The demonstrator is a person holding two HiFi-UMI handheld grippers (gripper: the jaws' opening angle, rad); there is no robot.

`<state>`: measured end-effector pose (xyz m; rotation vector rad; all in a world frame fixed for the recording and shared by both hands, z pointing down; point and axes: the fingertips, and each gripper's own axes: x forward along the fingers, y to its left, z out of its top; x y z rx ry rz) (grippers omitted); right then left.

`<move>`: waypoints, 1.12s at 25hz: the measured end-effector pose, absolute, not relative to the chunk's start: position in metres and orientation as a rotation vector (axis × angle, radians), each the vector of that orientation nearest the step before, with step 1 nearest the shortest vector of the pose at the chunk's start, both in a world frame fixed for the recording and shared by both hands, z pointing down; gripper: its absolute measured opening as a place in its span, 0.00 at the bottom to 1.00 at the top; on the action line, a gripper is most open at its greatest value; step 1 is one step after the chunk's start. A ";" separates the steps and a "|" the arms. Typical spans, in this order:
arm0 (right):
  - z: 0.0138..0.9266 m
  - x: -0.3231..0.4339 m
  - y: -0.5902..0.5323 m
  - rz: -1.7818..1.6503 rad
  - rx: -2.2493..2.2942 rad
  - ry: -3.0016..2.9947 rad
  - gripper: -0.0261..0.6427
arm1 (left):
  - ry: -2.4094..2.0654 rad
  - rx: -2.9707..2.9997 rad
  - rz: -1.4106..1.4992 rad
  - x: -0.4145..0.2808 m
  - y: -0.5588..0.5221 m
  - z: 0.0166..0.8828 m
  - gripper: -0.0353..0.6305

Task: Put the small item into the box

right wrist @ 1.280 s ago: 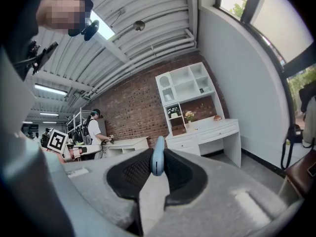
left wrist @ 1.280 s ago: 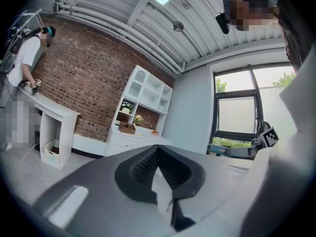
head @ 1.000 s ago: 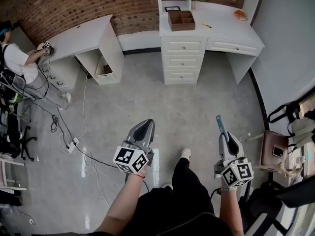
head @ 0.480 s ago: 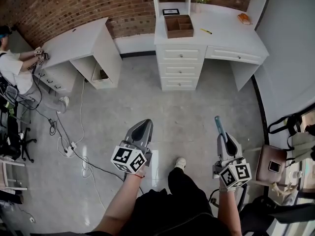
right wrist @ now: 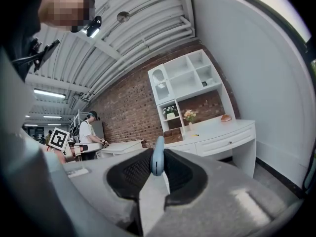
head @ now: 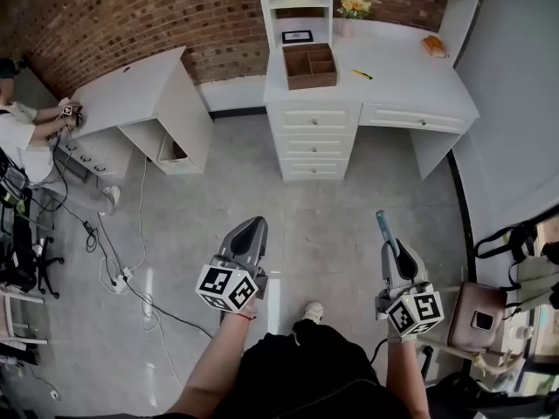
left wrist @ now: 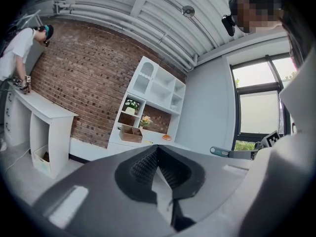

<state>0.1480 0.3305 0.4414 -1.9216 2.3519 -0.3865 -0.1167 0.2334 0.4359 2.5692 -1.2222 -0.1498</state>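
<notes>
Blue slim item [right wrist: 157,157] sits pinched in the right gripper [head: 389,248] at lower right, left gripper [head: 253,227] closed empty, wooden box [head: 310,65] on the white desk [head: 402,70] top centre.

Both tools, the left tool [head: 255,226] and the right tool [head: 389,250], are chunky smooth grey shells. Each has black ribbed pads [left wrist: 143,164] inside the jaws and a white cube [head: 229,286] with black square markers at the hand end. The person's in black trousers [head: 297,374] and a white shoe [head: 312,311], no sleeves showing, with a thin red band [head: 248,315] at the left wrist.
</notes>
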 end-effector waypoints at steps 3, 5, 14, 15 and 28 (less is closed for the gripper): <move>0.438 0.158 0.312 -0.377 -1.913 2.367 0.14 | -1.243 2.558 -0.161 -0.108 0.218 0.438 0.06; 0.437 0.161 0.302 -0.382 -1.907 2.376 0.14 | -1.248 2.550 -0.160 -0.103 0.211 0.441 0.06; 0.448 0.164 0.262 -0.420 -1.869 2.401 0.14 | -1.285 2.515 -0.132 -0.105 0.175 0.447 0.06; 0.449 0.163 0.256 -0.422 -1.864 2.406 0.14 | -1.289 2.511 -0.132 -0.106 0.170 0.448 0.06; 0.448 0.169 0.132 -0.423 -1.872 2.436 0.14 | -1.258 2.517 -0.153 -0.081 0.040 0.449 0.06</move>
